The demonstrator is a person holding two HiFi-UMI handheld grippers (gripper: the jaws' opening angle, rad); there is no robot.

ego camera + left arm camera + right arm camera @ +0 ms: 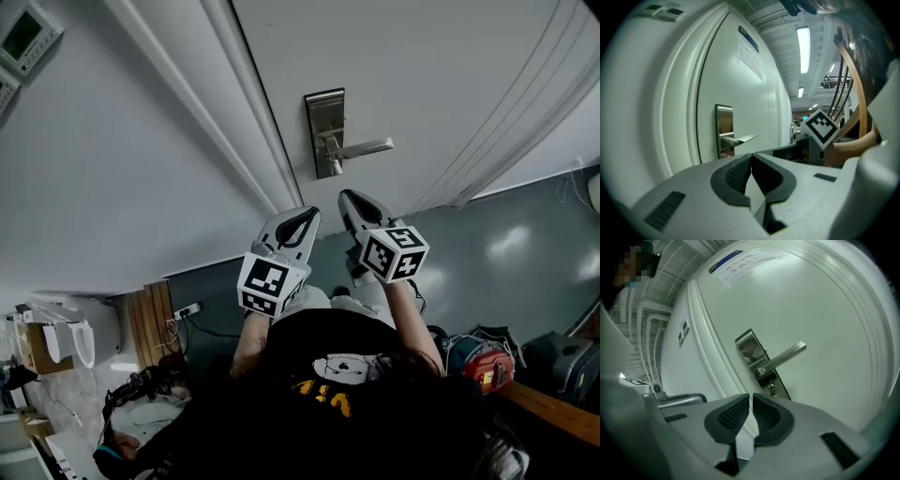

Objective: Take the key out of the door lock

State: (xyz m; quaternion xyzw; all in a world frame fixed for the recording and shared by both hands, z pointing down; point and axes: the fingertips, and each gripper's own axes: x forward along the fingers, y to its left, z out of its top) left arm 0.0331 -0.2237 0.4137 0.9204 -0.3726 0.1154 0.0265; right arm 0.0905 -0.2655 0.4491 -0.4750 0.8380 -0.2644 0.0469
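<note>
The left gripper (pixel 750 159) and right gripper (pixel 751 399) have fingers together, empty; the small, stiff key in the lock (pixel 771 388) likely needs pinching at its head.

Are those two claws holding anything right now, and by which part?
Nothing is held. The left gripper and the right gripper both have their jaws shut and empty, short of the door handle.

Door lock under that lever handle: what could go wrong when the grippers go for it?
1. The lock cylinder sits close beneath the lever handle, so a gripper could knock the lever.
2. The right gripper and left gripper are both shut; unless one opens first, it would only push against the lock.
</note>
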